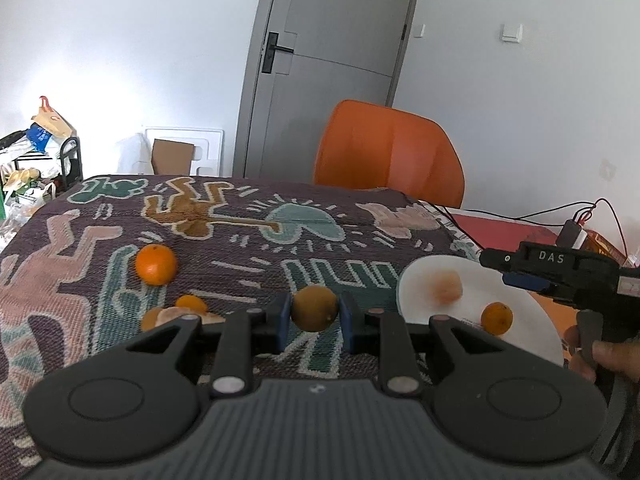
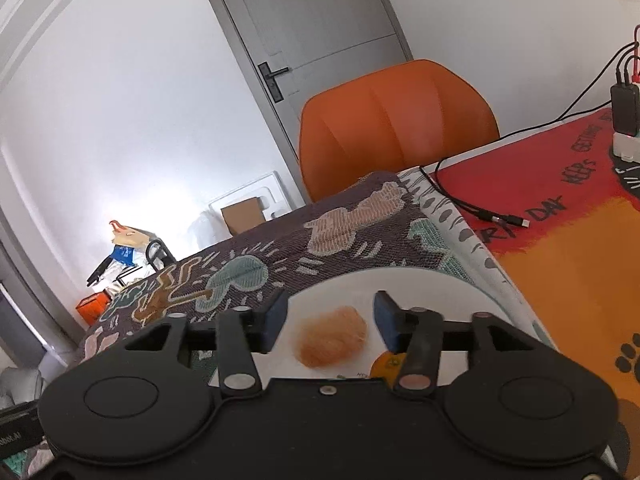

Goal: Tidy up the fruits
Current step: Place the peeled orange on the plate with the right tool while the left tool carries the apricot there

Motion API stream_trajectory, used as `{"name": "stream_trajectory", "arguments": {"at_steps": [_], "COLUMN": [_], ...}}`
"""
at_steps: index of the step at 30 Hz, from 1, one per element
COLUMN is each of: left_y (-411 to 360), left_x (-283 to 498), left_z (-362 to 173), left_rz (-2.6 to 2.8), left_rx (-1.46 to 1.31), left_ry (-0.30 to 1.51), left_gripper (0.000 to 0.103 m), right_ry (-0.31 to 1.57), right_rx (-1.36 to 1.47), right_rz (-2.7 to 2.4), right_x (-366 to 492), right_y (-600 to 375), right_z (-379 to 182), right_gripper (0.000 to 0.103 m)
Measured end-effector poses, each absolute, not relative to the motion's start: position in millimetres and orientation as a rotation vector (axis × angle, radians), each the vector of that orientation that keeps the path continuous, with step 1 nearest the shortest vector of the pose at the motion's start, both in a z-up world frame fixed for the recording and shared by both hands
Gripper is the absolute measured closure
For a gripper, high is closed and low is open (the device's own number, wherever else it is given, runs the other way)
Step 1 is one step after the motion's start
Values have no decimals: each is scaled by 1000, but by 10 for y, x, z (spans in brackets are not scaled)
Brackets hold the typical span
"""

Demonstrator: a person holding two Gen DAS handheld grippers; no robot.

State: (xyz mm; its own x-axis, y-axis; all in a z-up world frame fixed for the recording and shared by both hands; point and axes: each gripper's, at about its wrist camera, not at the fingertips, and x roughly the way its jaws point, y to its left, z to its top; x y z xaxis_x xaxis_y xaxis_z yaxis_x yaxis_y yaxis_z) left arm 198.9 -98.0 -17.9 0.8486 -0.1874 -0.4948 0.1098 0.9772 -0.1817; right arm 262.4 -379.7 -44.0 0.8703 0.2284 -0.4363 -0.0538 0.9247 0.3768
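My left gripper (image 1: 315, 303) is shut on a small brownish-orange fruit (image 1: 314, 310), held above the patterned cloth (image 1: 248, 248). To its right lies a white plate (image 1: 524, 320) with a peeled fruit (image 1: 447, 287) and a small orange (image 1: 496, 318) on it. My right gripper (image 1: 504, 270) hovers over that plate. In the right wrist view the right gripper (image 2: 330, 316) is open, and the peeled fruit (image 2: 334, 336) lies on the plate (image 2: 440, 292) between the pads, clear of both. The small orange (image 2: 386, 364) peeks out by the right finger.
An orange (image 1: 156, 265), a smaller orange (image 1: 191, 303) and peeled pieces (image 1: 176, 316) lie on the cloth at left. An orange chair (image 1: 390, 152) stands behind the table. A black cable (image 2: 480, 212) and a charger (image 2: 624, 108) rest on the red mat (image 2: 560, 220) at right.
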Motion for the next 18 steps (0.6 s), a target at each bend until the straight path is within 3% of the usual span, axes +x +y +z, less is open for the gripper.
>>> {"name": "stream_trajectory", "arguments": {"at_steps": [4,10,18], "left_y": [-1056,-1218,-1490], "left_x": [2034,2107,2154], "left_z": [-165,-169,-166], "left_rz": [-181,-233,-306], "left_rx": [-141,-140,-120], "left_ry": [534,542,546], "left_gripper": [79,79,79], "right_ry": [480,468,450], "right_rx": [367,367,329], "right_rz": [159,139,124], "right_x": [2500,2216,1852], "right_y": [-3830,-3916,-3905], "right_z": [-388,-371,-395], "right_gripper": [46,44,32]}}
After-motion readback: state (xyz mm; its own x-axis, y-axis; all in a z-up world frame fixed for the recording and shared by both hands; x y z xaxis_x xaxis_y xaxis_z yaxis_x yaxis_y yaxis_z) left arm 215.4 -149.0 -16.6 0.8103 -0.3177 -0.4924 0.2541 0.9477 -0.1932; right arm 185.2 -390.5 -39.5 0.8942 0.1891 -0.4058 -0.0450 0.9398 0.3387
